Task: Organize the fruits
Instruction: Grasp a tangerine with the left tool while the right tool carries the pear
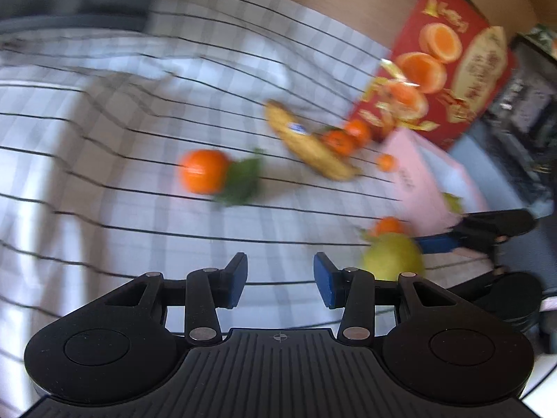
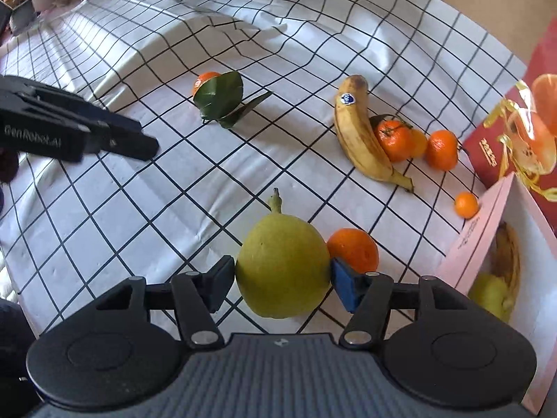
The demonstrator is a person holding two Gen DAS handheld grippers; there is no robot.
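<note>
Right gripper (image 2: 282,280): jaws spread wide, a pad on each side of the pear (image 2: 282,268). Both pads touch or nearly touch its skin; whether they press cannot be told. Gripper low over the checked cloth (image 2: 139,209), pointing forward along it.

Left gripper (image 1: 280,280): jaws apart, nothing between the blue pads (image 1: 322,278), cloth showing through the gap. Left wrist view is motion-blurred. In the right wrist view the left gripper (image 2: 146,148) enters from the left edge, raised off the cloth, well apart from the right gripper.
</note>
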